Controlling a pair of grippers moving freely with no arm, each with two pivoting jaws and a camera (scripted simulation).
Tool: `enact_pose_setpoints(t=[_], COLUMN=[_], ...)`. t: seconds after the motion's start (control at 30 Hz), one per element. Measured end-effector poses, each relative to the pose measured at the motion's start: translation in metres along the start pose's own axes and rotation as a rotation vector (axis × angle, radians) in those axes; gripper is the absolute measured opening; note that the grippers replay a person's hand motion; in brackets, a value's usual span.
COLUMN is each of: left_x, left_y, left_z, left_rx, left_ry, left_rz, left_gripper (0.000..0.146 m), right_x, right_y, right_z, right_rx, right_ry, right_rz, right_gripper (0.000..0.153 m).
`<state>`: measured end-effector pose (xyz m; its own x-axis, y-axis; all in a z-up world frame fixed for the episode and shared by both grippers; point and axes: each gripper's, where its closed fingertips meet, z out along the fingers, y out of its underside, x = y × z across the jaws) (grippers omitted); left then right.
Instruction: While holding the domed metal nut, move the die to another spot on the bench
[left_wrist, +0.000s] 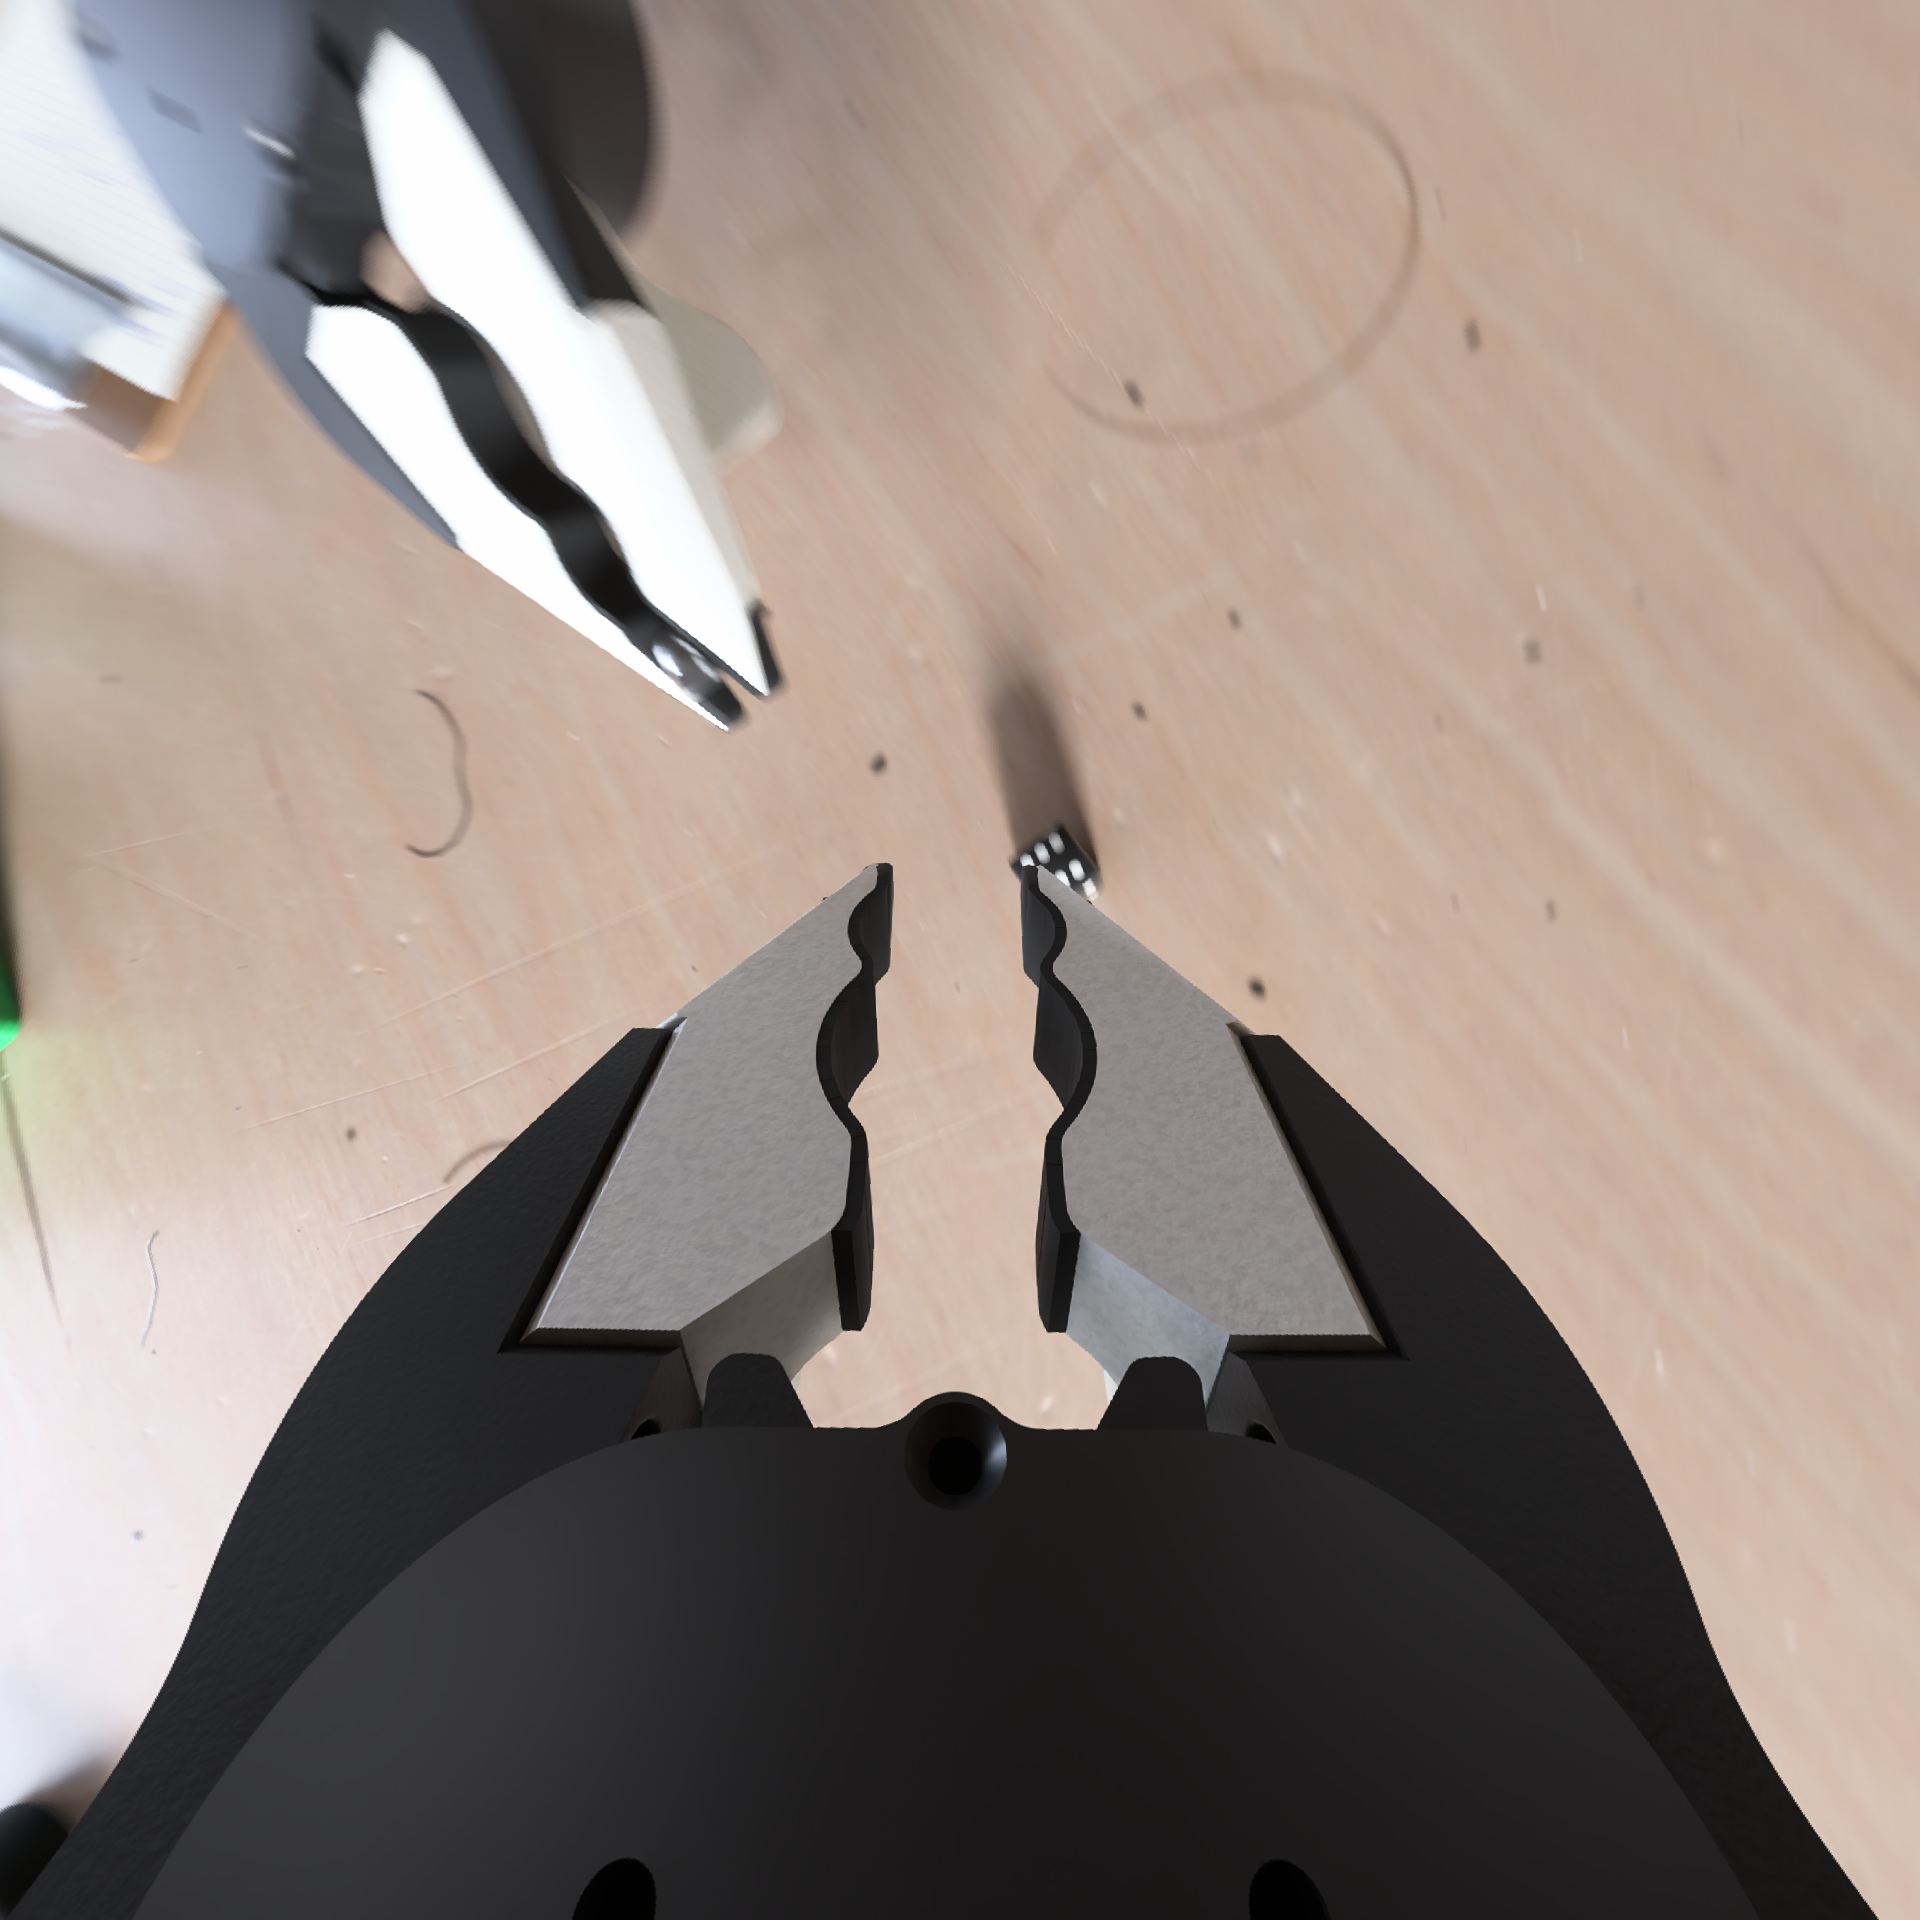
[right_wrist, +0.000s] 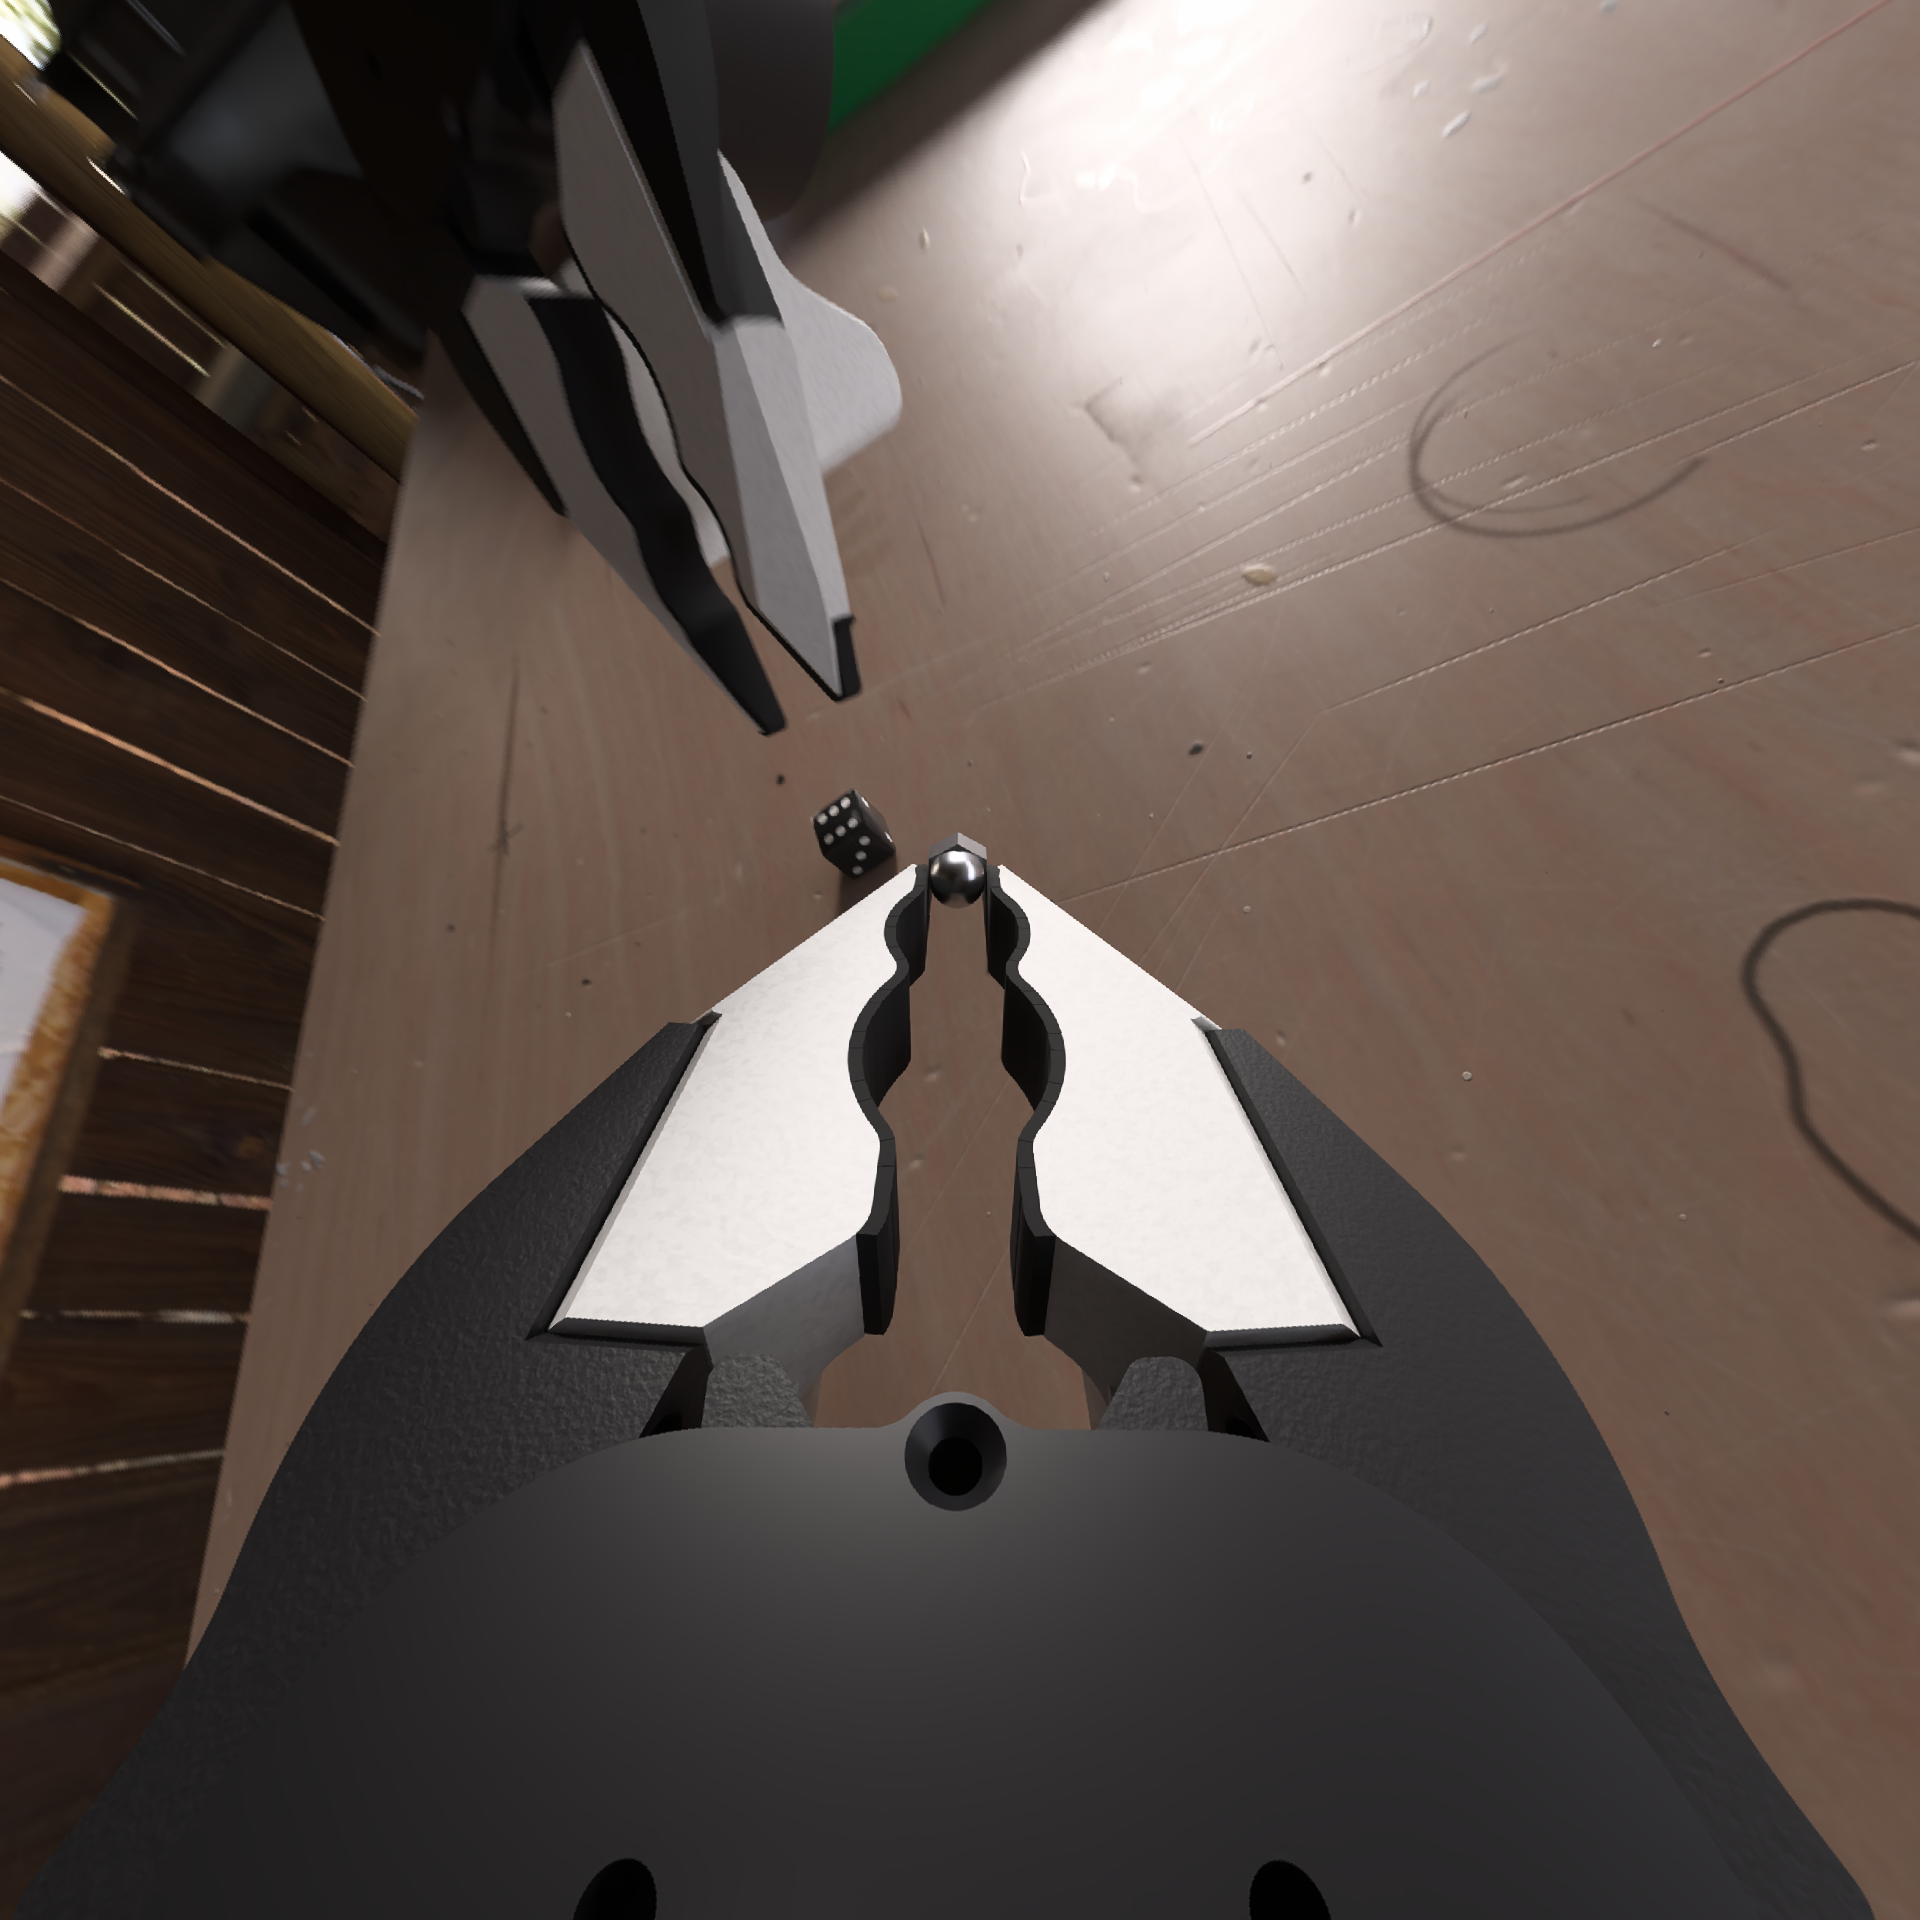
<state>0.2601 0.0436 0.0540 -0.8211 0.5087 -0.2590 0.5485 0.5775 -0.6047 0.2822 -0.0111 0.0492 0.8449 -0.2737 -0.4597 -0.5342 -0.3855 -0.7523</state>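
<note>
A small black die (left_wrist: 1062, 858) with white pips lies on the wooden bench, just past my left gripper's right fingertip. My left gripper (left_wrist: 956, 883) is open and empty, above the bench, with the die slightly right of its gap. The die also shows in the right wrist view (right_wrist: 852, 828), just left of my right gripper's tips. My right gripper (right_wrist: 958, 871) is shut on the domed metal nut (right_wrist: 956, 875), a shiny steel dome pinched at its fingertips. In the left wrist view the right gripper (left_wrist: 727, 691) holds the nut (left_wrist: 681, 657) at upper left.
The left gripper (right_wrist: 805, 696) hangs above the die in the right wrist view. A pale cream object (left_wrist: 727, 384) lies behind the grippers. A green thing (right_wrist: 883, 52) sits at the far edge. The bench edge (right_wrist: 395, 831) runs along the left, with dark wood planks (right_wrist: 156, 623) beyond.
</note>
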Motion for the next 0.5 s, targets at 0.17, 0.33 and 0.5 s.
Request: enact_pose_setpoints(t=[0.17, 0.33, 0.5], left_x=[0.016, 0.018, 0.014], left_y=[0.031, 0.025, 0.019], left_z=[0.009, 0.023, 0.034], left_rx=[-0.28, -0.306, -0.275], left_ry=[0.276, 0.381, 0.376], left_rz=[0.149, 0.359, 0.568], left_gripper=[0.042, 0.055, 0.056], right_x=[0.001, -0.001, -0.004], right_y=[-0.015, -0.015, -0.015], right_z=[-0.016, -0.017, -0.018], right_rx=[0.163, 0.167, 0.171], right_ry=[-0.054, -0.015, -0.034], right_rz=[0.058, 0.004, -0.007], right_gripper=[0.01, 0.01, 0.01])
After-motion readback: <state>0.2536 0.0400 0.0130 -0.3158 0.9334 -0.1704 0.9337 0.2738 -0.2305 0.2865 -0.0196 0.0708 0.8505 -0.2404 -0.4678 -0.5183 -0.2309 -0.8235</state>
